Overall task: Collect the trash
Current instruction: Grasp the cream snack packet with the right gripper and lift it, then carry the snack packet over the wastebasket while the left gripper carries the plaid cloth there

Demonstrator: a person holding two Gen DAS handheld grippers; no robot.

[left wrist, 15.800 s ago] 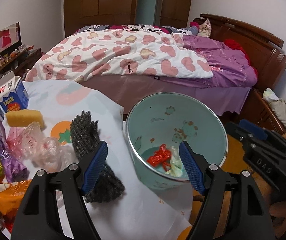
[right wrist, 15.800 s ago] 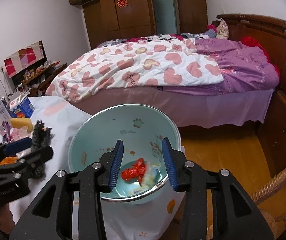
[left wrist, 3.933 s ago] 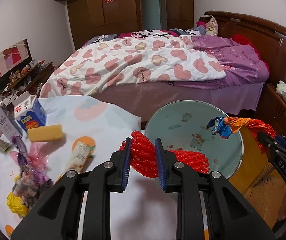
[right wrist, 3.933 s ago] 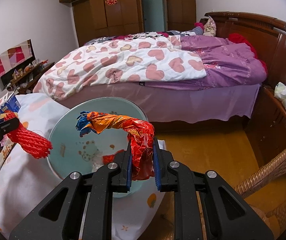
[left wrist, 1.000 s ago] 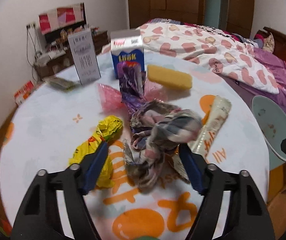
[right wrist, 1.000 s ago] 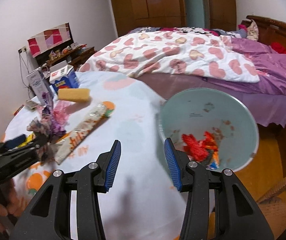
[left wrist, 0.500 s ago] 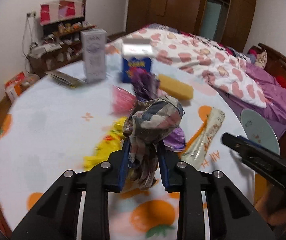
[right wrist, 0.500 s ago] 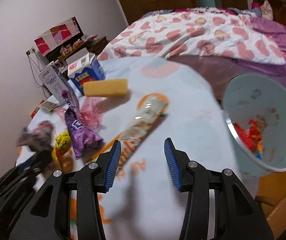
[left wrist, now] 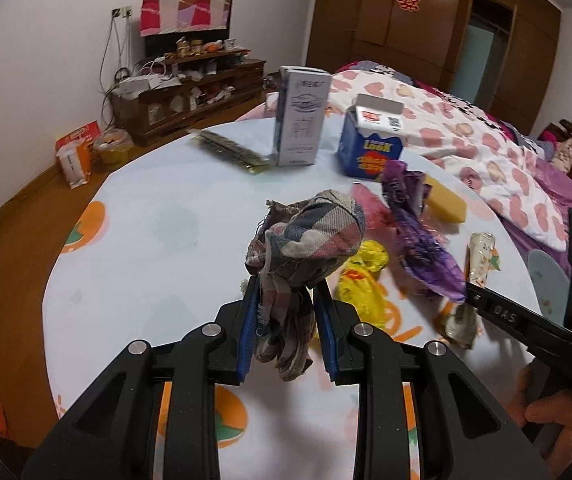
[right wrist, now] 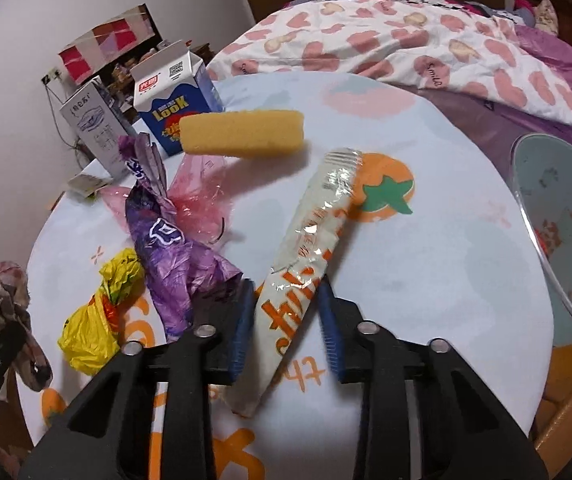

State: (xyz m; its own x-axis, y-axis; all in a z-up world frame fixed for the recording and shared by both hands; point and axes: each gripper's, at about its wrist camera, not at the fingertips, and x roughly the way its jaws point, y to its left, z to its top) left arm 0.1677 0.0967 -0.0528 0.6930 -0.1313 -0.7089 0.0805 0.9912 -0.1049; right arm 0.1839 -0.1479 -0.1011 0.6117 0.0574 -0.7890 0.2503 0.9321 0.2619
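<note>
My left gripper (left wrist: 286,292) is shut on a crumpled plaid rag (left wrist: 306,240) and holds it above the table; the rag also shows at the left edge of the right wrist view (right wrist: 5,300). My right gripper (right wrist: 286,304) is open, its fingers on either side of a long white snack wrapper with orange print (right wrist: 310,252) that lies on the table. A purple wrapper (right wrist: 165,248), a yellow wrapper (right wrist: 89,328) and pink film (right wrist: 201,204) lie to its left. The teal trash bin (right wrist: 546,220) stands at the right table edge.
A yellow sponge (right wrist: 241,132), a blue LOOK carton (right wrist: 173,100) and a white carton (right wrist: 93,124) stand at the far side of the round table (right wrist: 446,260). A bed (right wrist: 406,32) lies behind it. A flat packet (left wrist: 229,152) lies by the white carton.
My left gripper lifted the plaid rag higher off the table. My right gripper came down and forward until its open fingers flank the white snack wrapper.
</note>
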